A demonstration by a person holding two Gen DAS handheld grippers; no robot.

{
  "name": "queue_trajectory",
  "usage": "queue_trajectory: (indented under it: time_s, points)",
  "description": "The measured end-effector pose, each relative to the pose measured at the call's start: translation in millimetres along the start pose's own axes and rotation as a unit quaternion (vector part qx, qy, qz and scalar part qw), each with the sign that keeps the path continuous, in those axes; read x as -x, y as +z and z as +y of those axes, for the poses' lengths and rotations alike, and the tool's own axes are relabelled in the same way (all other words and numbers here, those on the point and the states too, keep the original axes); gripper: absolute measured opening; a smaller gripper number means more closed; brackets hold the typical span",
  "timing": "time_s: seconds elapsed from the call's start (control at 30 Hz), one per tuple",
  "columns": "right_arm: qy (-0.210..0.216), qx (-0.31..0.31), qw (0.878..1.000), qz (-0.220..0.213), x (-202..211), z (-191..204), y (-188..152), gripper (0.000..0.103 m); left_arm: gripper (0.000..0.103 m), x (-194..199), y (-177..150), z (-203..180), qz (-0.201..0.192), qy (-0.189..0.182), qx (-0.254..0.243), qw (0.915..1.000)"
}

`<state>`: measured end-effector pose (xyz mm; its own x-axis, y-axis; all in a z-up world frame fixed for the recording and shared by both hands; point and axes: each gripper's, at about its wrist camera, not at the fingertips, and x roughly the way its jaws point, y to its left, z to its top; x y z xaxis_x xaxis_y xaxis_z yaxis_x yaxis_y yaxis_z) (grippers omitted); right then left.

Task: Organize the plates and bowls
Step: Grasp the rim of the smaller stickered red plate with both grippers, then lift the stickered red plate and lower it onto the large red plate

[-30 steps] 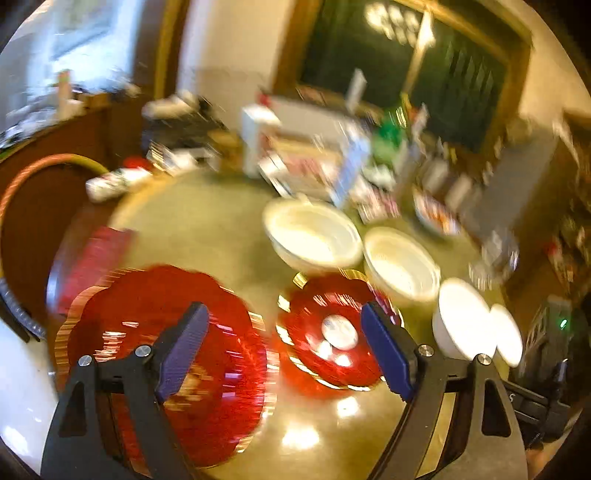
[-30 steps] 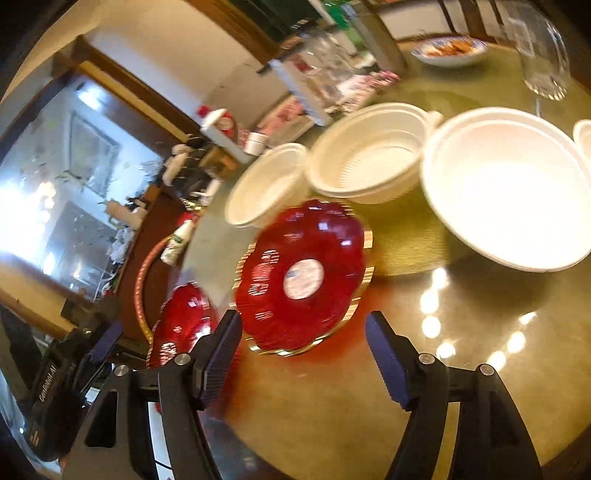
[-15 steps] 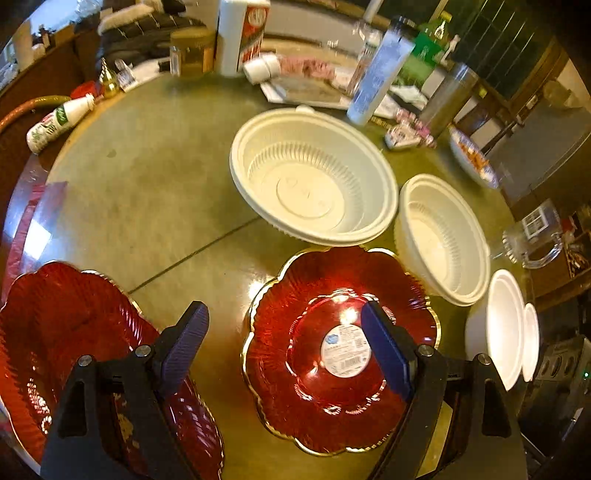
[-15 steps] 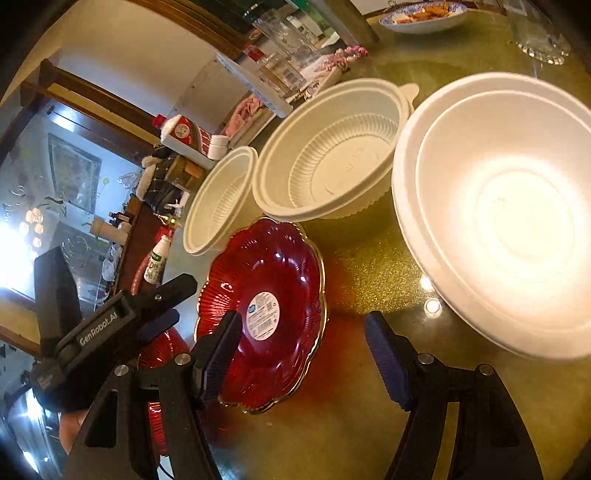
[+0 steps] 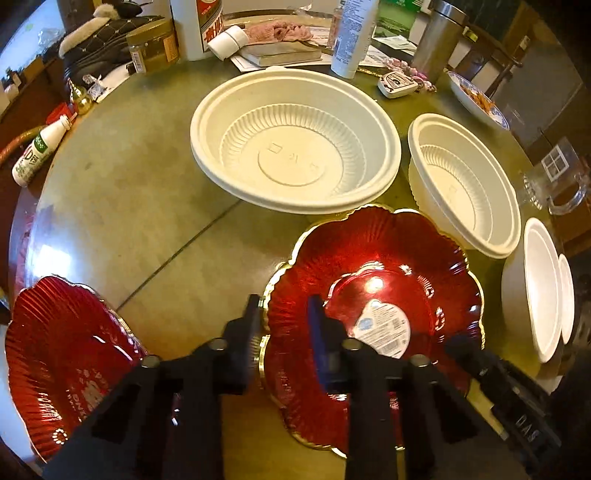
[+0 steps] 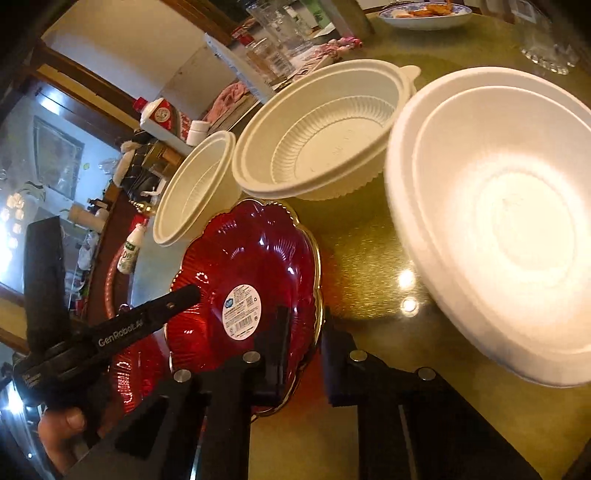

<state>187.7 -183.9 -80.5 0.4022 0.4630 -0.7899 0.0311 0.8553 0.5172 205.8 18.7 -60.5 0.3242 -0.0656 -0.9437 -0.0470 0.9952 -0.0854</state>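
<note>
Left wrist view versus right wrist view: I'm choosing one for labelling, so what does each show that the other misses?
Only the left wrist view shows the second red plate whole and the steel flask.

Only the right wrist view shows the foam bowl large and near, and a thumb.

Both show the labelled red plate, clamped at opposite rims by the left hand-held gripper and right hand-held gripper.

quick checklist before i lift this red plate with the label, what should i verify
1. Left tool straddles the labelled red plate rim: ok.
2. Right tool straddles its opposite rim: ok.
3. Plate already lifted: cannot tell.
4. Plate clear of the ribbed white bowl: cannot tell, their edges overlap in view.
5. Other red plate bare for stacking: ok on its visible part.
</note>
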Motion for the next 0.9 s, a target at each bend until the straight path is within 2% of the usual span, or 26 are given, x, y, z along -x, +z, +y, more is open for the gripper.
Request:
queue_trajectory:
  time_s: [0.07, 0.2, 0.43, 0.63, 0.9]
  points:
    - [0.000, 0.002, 1.000, -0.008, 5, 0, 0, 0.010, 0.015, 4, -2, 2, -0.007, -0.002, 0.002, 1.0000]
    - [-0.008, 0.019, 0.999, -0.025, 17, 8, -5, 0.010, 0.015, 24, -11, -2, -0.036, 0.006, -0.008, 0.9993]
    - [-0.003, 0.032, 0.998, -0.056, 46, 15, -19, 0.010, 0.015, 58, -33, 2, -0.077, -0.008, -0.006, 0.9970]
    - [0.000, 0.059, 0.995, -0.075, 66, 31, -38, 0.010, 0.015, 92, -59, 11, -0.131, -0.007, 0.005, 0.9914]
    - [-0.001, 0.104, 0.990, -0.098, 85, 69, -57, 0.010, 0.015, 120, -82, 38, -0.171, 0.001, 0.028, 0.9849]
